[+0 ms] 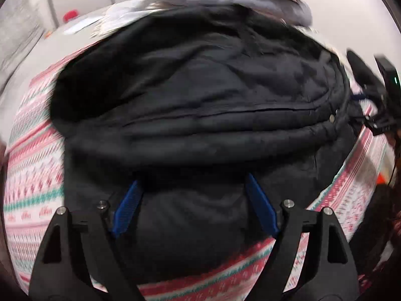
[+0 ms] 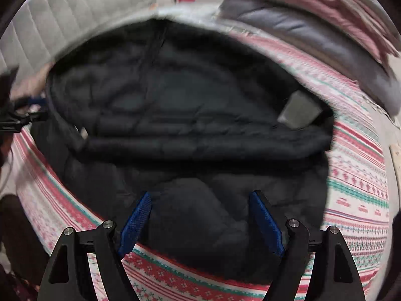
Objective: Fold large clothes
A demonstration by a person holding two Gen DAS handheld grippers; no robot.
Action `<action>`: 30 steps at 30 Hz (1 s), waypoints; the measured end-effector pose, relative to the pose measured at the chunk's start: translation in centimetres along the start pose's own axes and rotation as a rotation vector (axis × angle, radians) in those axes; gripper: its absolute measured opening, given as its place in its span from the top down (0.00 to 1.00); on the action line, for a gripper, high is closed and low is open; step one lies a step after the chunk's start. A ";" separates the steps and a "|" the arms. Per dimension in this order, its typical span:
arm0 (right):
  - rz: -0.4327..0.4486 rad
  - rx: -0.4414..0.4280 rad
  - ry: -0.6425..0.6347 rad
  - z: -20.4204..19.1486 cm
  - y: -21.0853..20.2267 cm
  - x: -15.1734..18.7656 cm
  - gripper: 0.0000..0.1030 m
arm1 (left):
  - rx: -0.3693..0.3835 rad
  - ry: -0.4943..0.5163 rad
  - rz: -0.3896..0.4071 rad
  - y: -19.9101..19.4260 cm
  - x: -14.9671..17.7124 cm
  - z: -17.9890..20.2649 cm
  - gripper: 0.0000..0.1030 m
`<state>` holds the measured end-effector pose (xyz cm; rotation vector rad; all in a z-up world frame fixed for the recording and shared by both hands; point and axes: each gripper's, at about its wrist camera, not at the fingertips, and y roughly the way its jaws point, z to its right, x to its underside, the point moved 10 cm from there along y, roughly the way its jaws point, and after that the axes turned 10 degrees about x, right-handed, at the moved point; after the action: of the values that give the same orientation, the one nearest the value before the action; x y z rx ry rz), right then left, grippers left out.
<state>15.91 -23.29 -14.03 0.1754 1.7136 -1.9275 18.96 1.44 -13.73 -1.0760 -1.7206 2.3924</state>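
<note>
Both your tongs, left (image 1: 193, 188) and right (image 2: 200, 205), point steeply down with jaws apart, holding nothing. The black puffer jacket (image 1: 200, 95) lies folded on the patterned bed cover (image 1: 32, 175). Its grey label (image 2: 299, 114) is too blurry to read.

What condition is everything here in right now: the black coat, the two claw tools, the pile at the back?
Black jacket: folded over, lying on the patterned sheet, not gripped.
Left gripper: fingers open, empty.
Right gripper: fingers open, empty.
Grey and pink clothes: stacked behind the jacket.
</note>
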 end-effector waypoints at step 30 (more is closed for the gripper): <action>0.149 0.009 0.799 15.7 3.1 -2.5 0.20 | -0.080 -0.574 0.353 -4.4 -0.8 -14.2 0.20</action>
<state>23.50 -37.57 -12.90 1.1708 2.0767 -1.8693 25.37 14.75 -11.96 -0.8001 -1.9166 3.1180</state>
